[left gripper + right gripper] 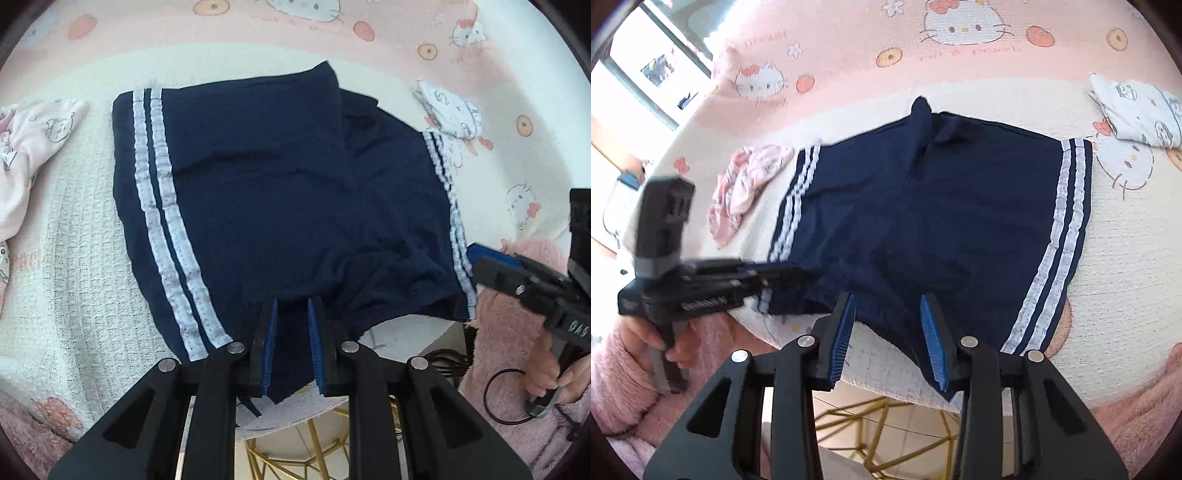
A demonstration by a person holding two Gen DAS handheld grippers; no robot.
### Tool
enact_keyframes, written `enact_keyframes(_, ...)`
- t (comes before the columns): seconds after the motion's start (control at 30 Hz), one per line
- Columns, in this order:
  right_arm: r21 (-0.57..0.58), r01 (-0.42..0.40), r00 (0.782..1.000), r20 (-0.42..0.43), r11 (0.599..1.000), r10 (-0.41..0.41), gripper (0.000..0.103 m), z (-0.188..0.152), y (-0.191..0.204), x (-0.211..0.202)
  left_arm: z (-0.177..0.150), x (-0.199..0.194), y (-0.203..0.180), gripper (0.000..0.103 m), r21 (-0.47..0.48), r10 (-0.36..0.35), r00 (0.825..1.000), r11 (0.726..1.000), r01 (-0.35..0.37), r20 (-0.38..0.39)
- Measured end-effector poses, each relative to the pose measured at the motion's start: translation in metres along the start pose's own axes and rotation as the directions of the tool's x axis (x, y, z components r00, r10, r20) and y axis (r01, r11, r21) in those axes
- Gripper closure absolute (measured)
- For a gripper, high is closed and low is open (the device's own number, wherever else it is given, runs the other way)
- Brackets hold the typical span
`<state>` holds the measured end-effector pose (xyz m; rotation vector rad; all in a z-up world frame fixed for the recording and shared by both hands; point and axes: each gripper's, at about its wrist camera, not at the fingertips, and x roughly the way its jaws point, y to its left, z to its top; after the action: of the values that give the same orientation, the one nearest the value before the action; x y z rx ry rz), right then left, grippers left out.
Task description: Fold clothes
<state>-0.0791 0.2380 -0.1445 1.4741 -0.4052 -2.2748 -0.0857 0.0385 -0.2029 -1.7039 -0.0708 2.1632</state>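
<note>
Navy shorts with two white side stripes lie spread on the cloth-covered table, waistband hanging at the near edge; they also show in the right wrist view. My left gripper is open, its blue pads on either side of the near hem of the shorts. My right gripper is open over the near hem at the other side. In the left wrist view the right gripper's fingers reach the striped right edge. In the right wrist view the left gripper's fingers reach the striped left edge.
A pink crumpled garment lies left of the shorts, also seen in the right wrist view. A folded white printed garment lies at the far right. The table edge is near, with a gold wire frame below.
</note>
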Motion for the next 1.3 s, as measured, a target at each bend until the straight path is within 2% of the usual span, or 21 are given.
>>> enact_keyframes(0.1, 0.105, -0.08, 0.997, 0.01, 0.991, 0.08, 0.065, 0.004, -0.017, 0.004, 0.004, 0.006, -0.007, 0.084, 0.051, 0.055, 0.998, 0.997, -0.055, 0.007)
enact_keyframes(0.17, 0.122, -0.072, 0.997, -0.017, 0.99, 0.074, 0.065, 0.005, -0.021, 0.01, 0.007, 0.009, -0.012, 0.084, 0.085, 0.091, 0.996, 0.992, -0.092, 0.014)
enact_keyframes(0.27, 0.039, 0.087, 0.993, -0.089, 0.995, -0.083, 0.065, 0.001, -0.015, 0.025, 0.014, 0.013, -0.017, 0.084, 0.11, 0.116, 0.993, 0.987, -0.119, 0.028)
enact_keyframes(0.37, -0.032, 0.146, 0.979, -0.142, 0.989, -0.149, 0.065, -0.002, -0.006, 0.046, 0.015, 0.009, -0.017, 0.084, 0.099, 0.143, 0.987, 0.984, -0.15, 0.068)
enact_keyframes(0.5, -0.134, 0.2, 0.962, -0.159, 0.971, -0.22, 0.065, -0.005, 0.008, 0.061, 0.012, -0.003, -0.009, 0.084, 0.07, 0.163, 0.98, 0.983, -0.172, 0.115)
enact_keyframes(0.6, -0.179, 0.247, 0.953, -0.131, 0.952, -0.272, 0.065, -0.005, 0.014, 0.068, 0.01, -0.009, -0.003, 0.084, 0.06, 0.115, 0.987, 0.991, -0.123, 0.113)
enact_keyframes(0.73, -0.184, 0.285, 0.947, -0.099, 0.941, -0.306, 0.065, -0.003, 0.011, 0.07, 0.007, -0.007, -0.012, 0.084, 0.099, -0.007, 0.997, 0.995, -0.001, 0.08)
enact_keyframes(0.87, -0.194, 0.3, 0.943, -0.09, 0.934, -0.321, 0.065, -0.003, 0.007, 0.071, 0.005, 0.004, -0.036, 0.084, 0.184, -0.037, 0.998, 0.982, 0.027, 0.049)
enact_keyframes(1.0, -0.201, 0.331, 0.934, -0.069, 0.922, -0.351, 0.065, 0.003, 0.003, 0.07, 0.008, 0.021, -0.044, 0.084, 0.211, 0.011, 1.0, 0.977, -0.014, 0.015)
enact_keyframes(1.13, -0.191, 0.337, 0.934, -0.052, 0.922, -0.352, 0.066, 0.009, -0.001, 0.07, 0.017, 0.022, -0.047, 0.084, 0.265, 0.091, 0.995, 0.959, -0.1, 0.046)
enact_keyframes(1.27, -0.195, 0.414, 0.904, -0.025, 0.889, -0.426, 0.065, 0.014, -0.007, 0.069, 0.022, 0.022, -0.043, 0.084, 0.262, 0.117, 0.99, 0.956, -0.134, 0.08)
enact_keyframes(1.3, -0.171, 0.42, 0.903, -0.024, 0.891, -0.43, 0.065, 0.016, -0.011, 0.067, 0.022, 0.021, -0.041, 0.084, 0.255, 0.115, 0.99, 0.958, -0.133, 0.086)
